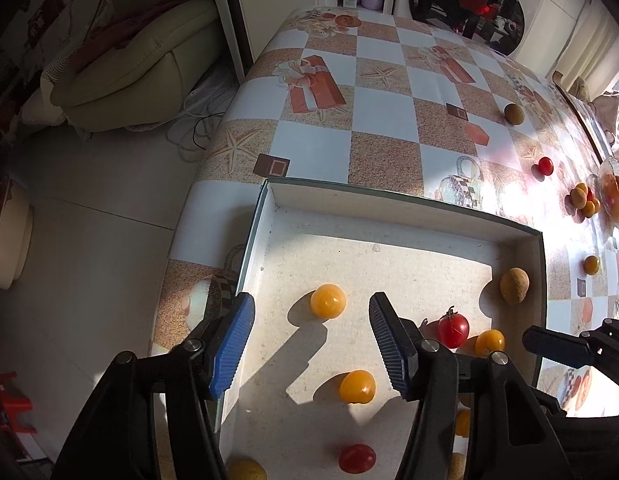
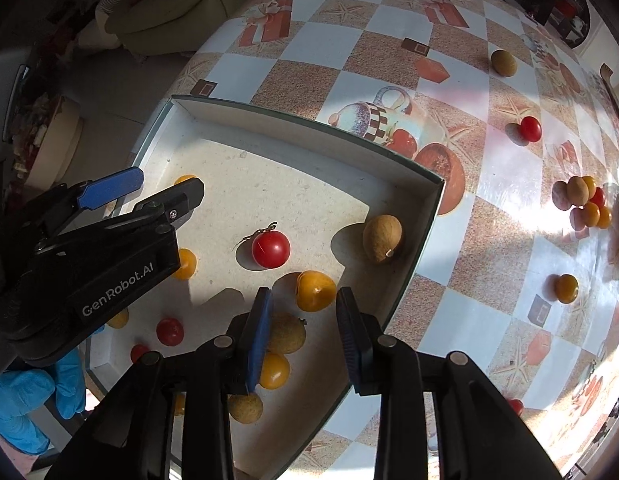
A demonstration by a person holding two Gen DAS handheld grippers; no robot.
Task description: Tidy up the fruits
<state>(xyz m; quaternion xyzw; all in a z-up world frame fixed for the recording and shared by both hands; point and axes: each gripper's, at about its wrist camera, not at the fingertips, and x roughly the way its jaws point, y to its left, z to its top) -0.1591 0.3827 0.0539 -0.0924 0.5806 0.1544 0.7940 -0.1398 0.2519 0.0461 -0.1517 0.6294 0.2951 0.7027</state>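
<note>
Fruits are sitting partly in the shallow box point(image 1: 389, 204), partly loose on the checkered tablecloth point(image 1: 389, 92) (a cluster point(image 2: 585, 202) far right). Left gripper point(image 1: 311, 344) is hovering spread and empty over the box; right gripper point(image 2: 305, 340) is gaping above a yellow tomato point(image 2: 315, 290). "GenRobot.AI" is showing on the left gripper's body.

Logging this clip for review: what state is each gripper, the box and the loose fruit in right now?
left gripper: open, empty, over the box.
right gripper: open, empty, at the box's right edge.
box: lidless, holding several fruits.
red tomato with stem: resting in the box, ungripped.
brown fruit: in the box, by its right wall.
red tomato on the table: outside the box.
fruit cluster: outside the box, bunched together.
</note>
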